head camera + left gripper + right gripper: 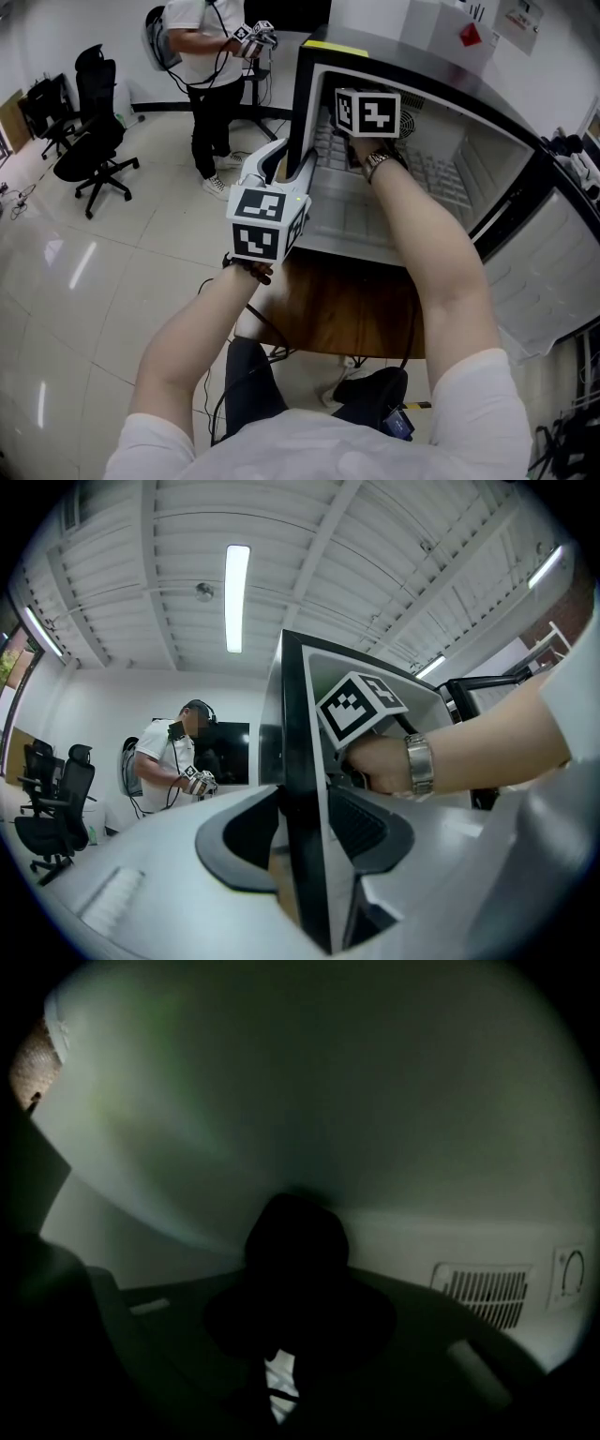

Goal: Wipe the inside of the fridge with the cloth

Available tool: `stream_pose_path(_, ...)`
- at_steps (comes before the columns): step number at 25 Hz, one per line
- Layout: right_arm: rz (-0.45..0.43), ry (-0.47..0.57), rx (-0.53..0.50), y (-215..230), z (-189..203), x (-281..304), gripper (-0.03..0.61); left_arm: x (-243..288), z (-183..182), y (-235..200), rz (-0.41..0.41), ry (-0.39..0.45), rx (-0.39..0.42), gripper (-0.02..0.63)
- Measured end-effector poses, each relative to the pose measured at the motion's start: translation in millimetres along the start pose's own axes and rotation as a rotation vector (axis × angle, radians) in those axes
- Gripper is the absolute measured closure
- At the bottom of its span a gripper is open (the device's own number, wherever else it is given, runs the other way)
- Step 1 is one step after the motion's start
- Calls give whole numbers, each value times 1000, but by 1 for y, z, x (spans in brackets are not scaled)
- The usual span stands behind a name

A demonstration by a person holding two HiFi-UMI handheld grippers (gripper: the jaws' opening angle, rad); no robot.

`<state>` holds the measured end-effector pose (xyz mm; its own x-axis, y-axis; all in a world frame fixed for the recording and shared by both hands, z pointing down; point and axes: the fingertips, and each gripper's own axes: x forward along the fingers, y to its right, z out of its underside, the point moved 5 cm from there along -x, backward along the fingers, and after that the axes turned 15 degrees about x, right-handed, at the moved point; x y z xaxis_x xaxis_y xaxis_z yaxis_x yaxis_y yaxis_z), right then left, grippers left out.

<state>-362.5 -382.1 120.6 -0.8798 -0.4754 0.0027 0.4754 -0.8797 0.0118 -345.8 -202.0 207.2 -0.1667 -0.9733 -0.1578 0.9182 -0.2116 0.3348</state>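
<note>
Head view: left gripper (286,161) clamped, half-open, on the fridge (441,80) at its left wall edge, 11 o'clock; right gripper (367,114) was inside at 12 o'clock, tips hidden. Left gripper view: that black edge sat between the jaws. Right gripper view: jaws were nearly closed on the cloth (295,1279), a dark, barely readable lump.

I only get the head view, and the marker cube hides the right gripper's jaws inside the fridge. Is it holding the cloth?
Observer: In the right gripper view, the right gripper is closed on a dark lump, seemingly the cloth. It is too dim to be sure.
Operator: What does it face?
Observer: A pale fridge wall, with a vent and a dial low at the picture's right.
Operator: And the left gripper?
Observer: Its own view shows the left gripper clamped on the fridge's black front edge.
</note>
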Motion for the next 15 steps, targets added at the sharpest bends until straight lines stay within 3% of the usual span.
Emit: stream_pose_path(15,187,43,-23,30,-6,-12,512,-1,-1,-1,1,0,-6,466)
